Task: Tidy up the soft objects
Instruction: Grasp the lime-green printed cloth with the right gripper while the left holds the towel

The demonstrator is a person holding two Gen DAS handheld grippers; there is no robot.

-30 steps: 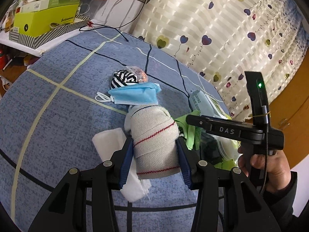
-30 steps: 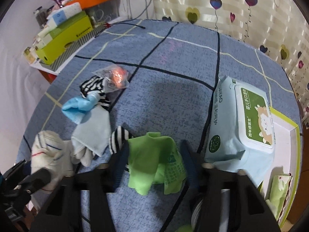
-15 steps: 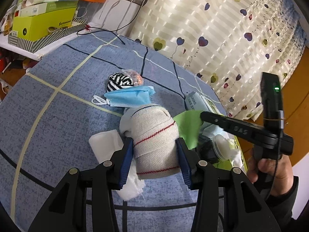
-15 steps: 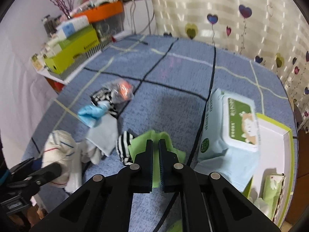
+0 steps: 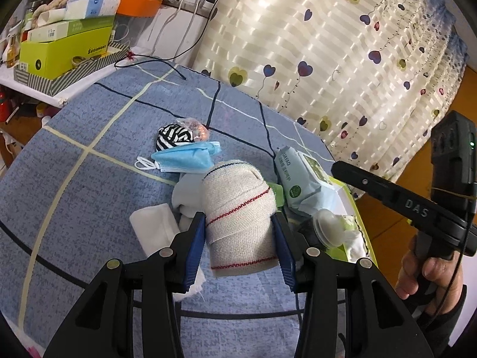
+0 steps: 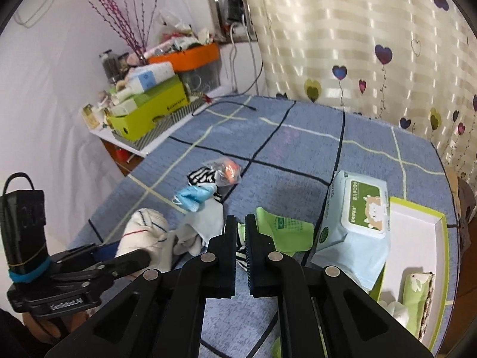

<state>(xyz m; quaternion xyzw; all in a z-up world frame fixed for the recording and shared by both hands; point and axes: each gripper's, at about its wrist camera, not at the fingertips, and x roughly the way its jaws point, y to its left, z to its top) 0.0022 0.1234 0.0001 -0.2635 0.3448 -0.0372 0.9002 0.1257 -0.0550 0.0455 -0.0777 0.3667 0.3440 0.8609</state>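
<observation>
A left gripper [image 5: 240, 238] clasped a rolled beige work glove [image 5: 238, 208] of coarse knit with thin red stitch lines, its blue pads pressed against the roll's two sides above a blue bedspread [image 5: 74, 179] crossed by dark and pale stripes. The roll hid much of the pale grey cloth [image 5: 186, 192] and the folded white cloth [image 5: 156, 228] beneath it, and only a sliver of the green sheet [image 5: 278, 192] showed behind it. In the right wrist view the right gripper [image 6: 241, 229] was clenched, its black fingers nearly meeting with only a narrow slit between them; whether they pinched anything could not be made out, since they covered the near edge of the thin, glossy green sheet and a striped sock below. Further back lay a pleated blue face mask [image 5: 184, 158], a black-and-white striped sock [image 5: 174, 137] and a crinkled clear packet [image 5: 193, 125] with something orange inside, all touching. A soft, pillow-shaped wet-wipes pack [image 6: 354, 208] leaned against the rim of a shallow green-edged white box [image 6: 417, 232], whose contents were partly cut off at the frame's edge. A hand [image 5: 429, 271] gripped the right tool's handle.
</observation>
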